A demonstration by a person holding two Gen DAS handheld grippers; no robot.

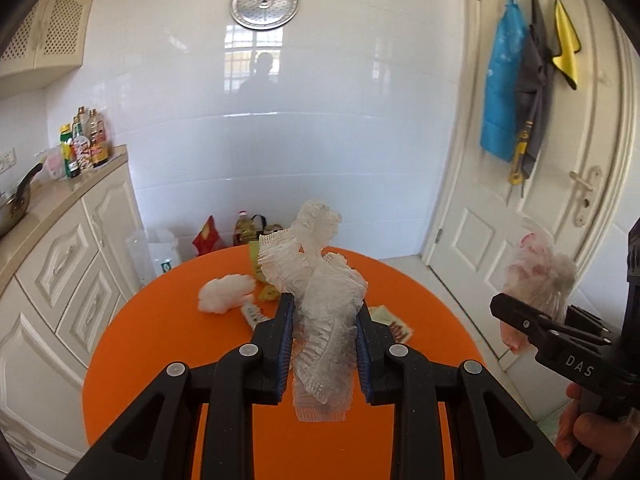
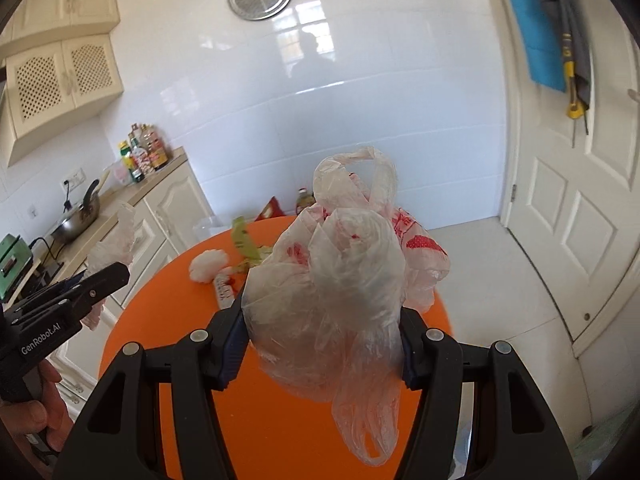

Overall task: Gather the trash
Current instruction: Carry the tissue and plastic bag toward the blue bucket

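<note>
Trash is in both grippers now, lifted above the orange table (image 1: pixel 160 344). The left gripper (image 1: pixel 325 344) has its fingers quite narrow and pressed on a crumpled piece of white foam netting (image 1: pixel 320 300), which stands up long between them, its long axis along the fingers and pointing away from the person. The right gripper (image 2: pixel 322 344) is about half open, because it squeezes a bulky crumpled plastic bag (image 2: pixel 336 280) with red print; one loose tail of the bag hangs down below the fingers.

On the table, some trash is left: a white paper ball (image 1: pixel 224 292) toward the cabinet side, a small tube-like wrapper (image 1: pixel 252 314) just beside it, and some yellow and green wrappers (image 1: pixel 266 292) near the far edge. All of it lies ahead of both grippers and below them. I think the left gripper is nearer to the paper ball, but both are full, so they must first be emptied somewhere. I do not see any bin.
</note>
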